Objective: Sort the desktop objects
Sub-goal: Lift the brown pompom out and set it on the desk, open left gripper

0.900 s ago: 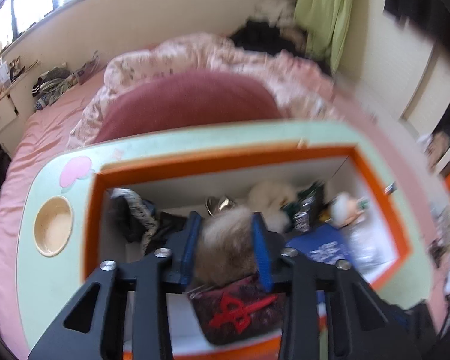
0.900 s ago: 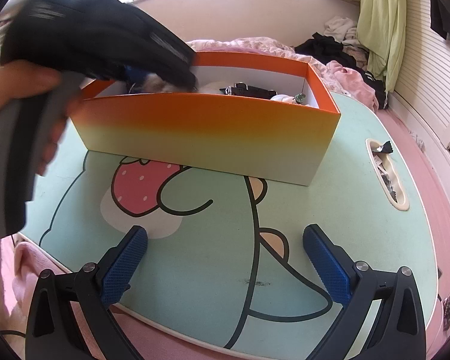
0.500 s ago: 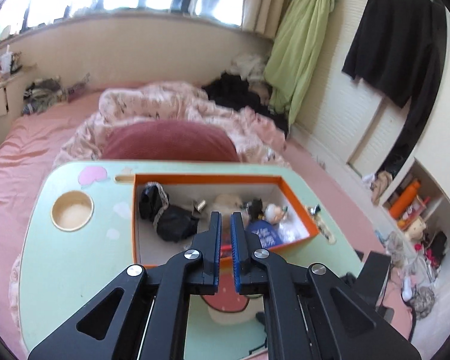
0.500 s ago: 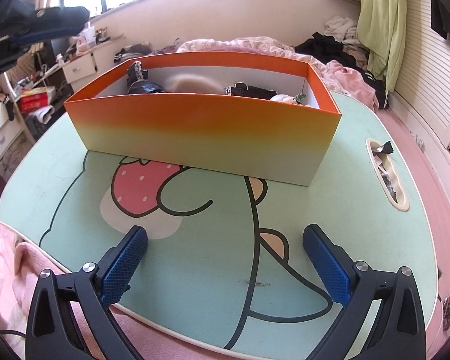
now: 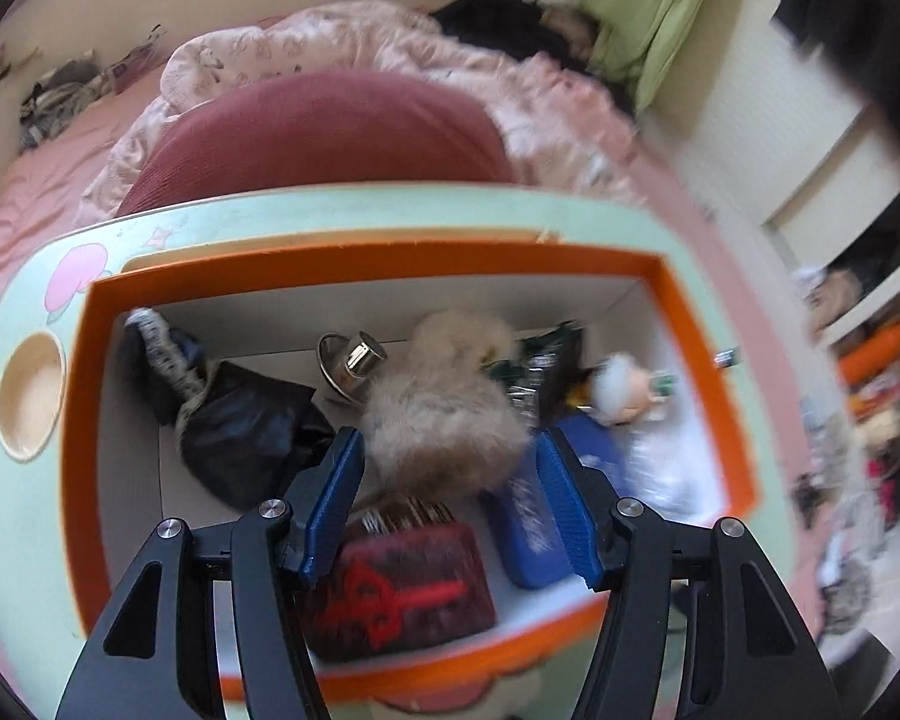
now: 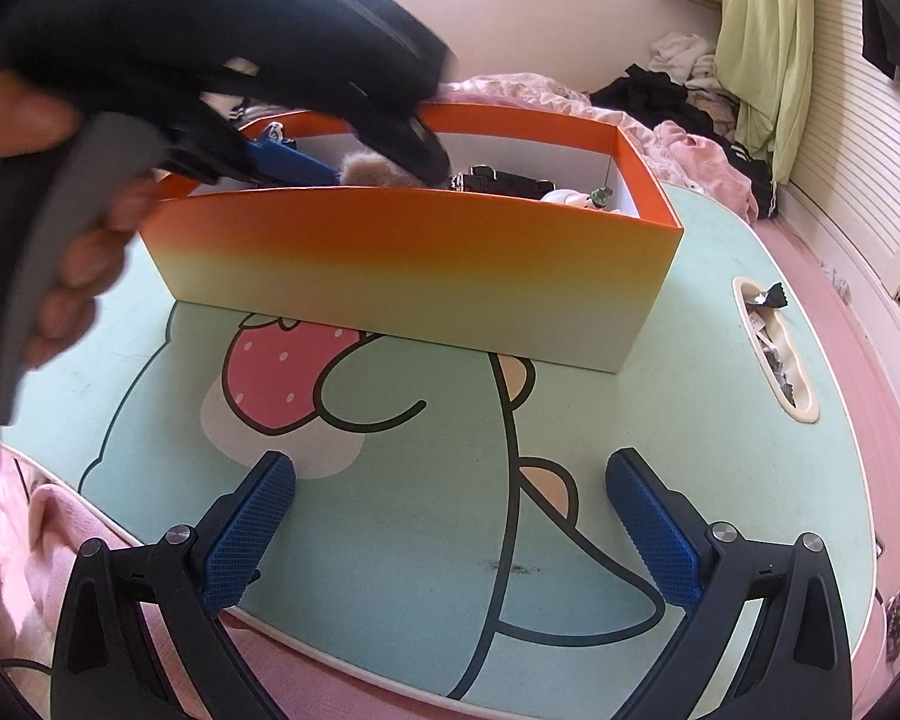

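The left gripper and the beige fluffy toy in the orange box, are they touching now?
Cannot tell. In the left wrist view the fluffy toy sits between the left gripper pads, but motion blur hides whether they press its fur. The right wrist view is blocked.

- The box [image 6: 414, 264] stands on the table [image 6: 714, 396].
- In the box [image 5: 384, 258], the fluffy toy [image 5: 444, 420] lies mid-way, the dark pouch [image 5: 246, 426] to its left, the doll [image 5: 621, 387] to its right.
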